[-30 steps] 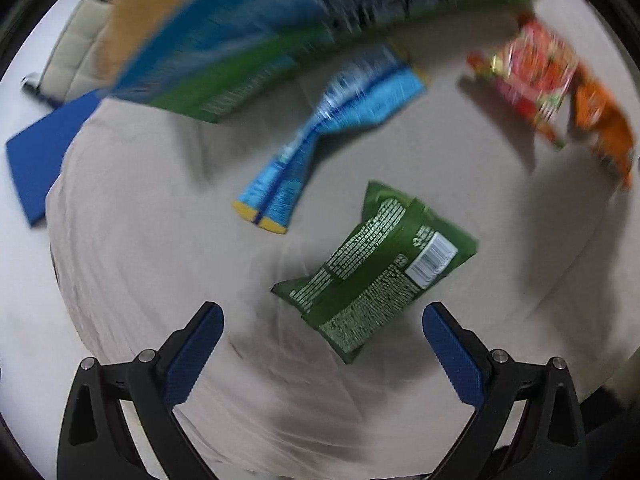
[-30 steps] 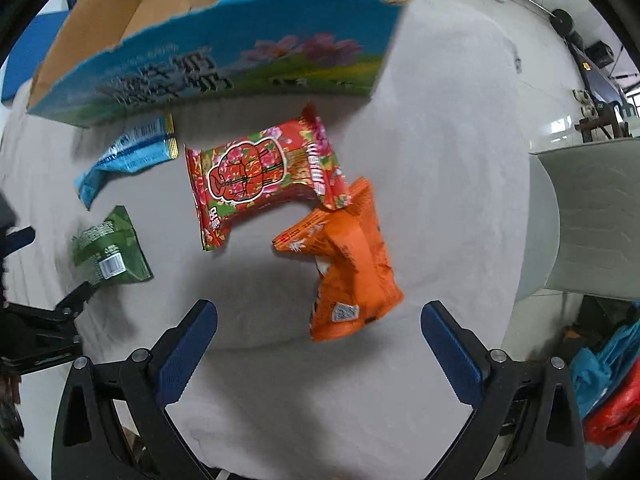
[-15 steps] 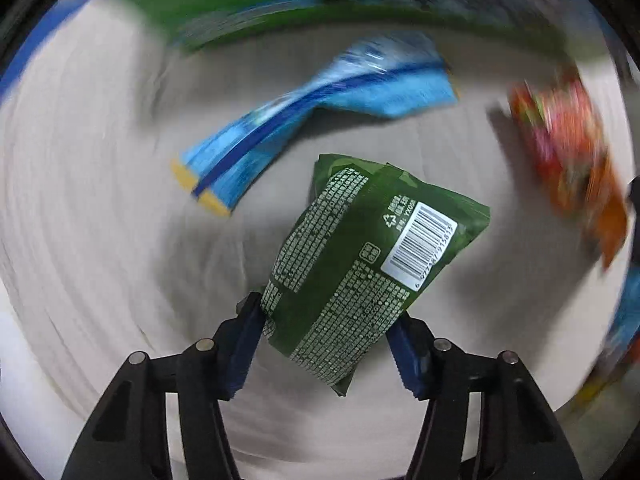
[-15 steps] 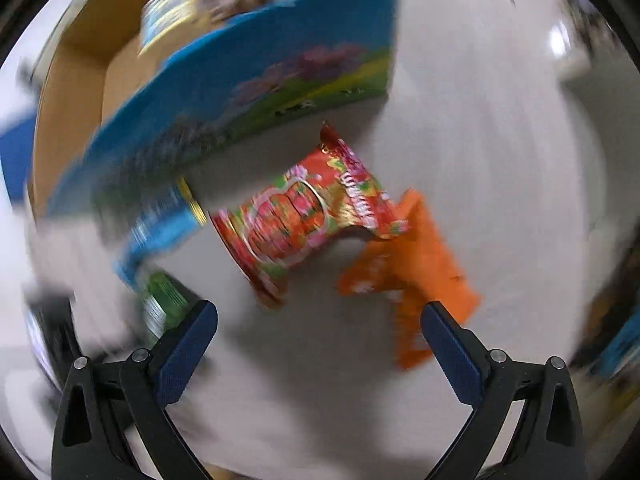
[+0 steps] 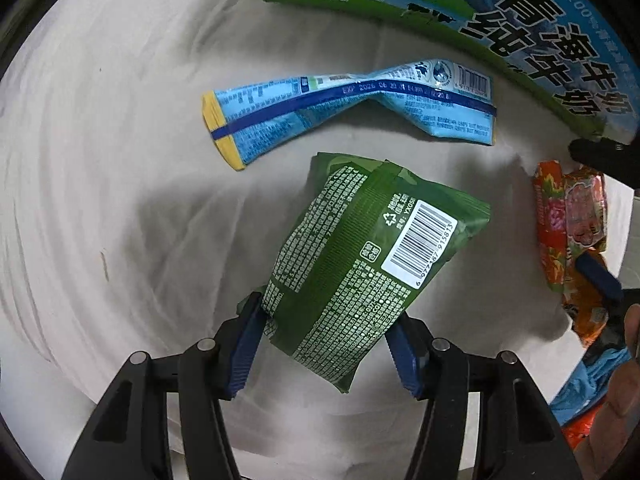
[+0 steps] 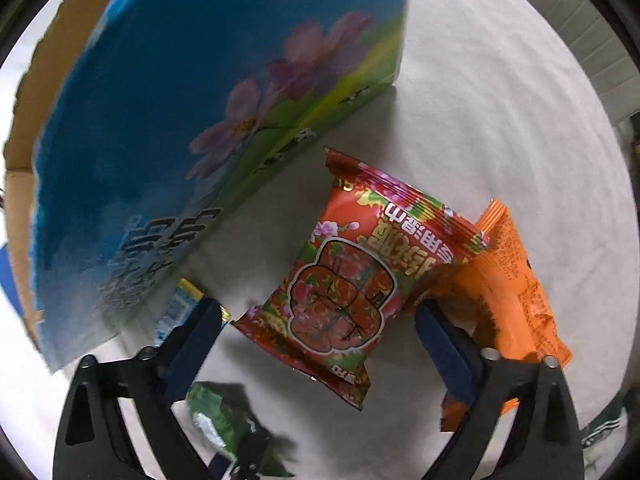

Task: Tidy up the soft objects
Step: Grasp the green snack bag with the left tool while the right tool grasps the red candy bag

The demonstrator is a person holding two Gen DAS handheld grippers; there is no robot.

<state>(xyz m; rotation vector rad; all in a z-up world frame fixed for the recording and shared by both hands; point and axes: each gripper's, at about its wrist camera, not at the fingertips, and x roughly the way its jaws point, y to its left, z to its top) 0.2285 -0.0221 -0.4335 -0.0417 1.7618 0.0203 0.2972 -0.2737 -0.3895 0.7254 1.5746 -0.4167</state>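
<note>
My left gripper point(image 5: 326, 346) is shut on the near end of a green snack packet point(image 5: 360, 264), printed side up with a barcode label. A twisted light blue packet point(image 5: 344, 108) lies beyond it. My right gripper point(image 6: 320, 340) is open, its fingers on either side of a red flowered packet point(image 6: 352, 292) on the white cloth. An orange packet point(image 6: 504, 280) lies partly under the red one, against the right finger. The red packet point(image 5: 568, 220) and right gripper also show at the right edge of the left wrist view.
A blue and green printed cardboard box point(image 6: 168, 152) stands open at the back, close behind the packets; it also shows in the left wrist view point(image 5: 500, 28). A white cloth point(image 5: 100, 160) covers the round table point(image 6: 500, 100). The green packet point(image 6: 224, 424) shows low in the right wrist view.
My left gripper closed on the green packet and holds it. My right gripper moved down and forward until its open fingers straddle the red packet.
</note>
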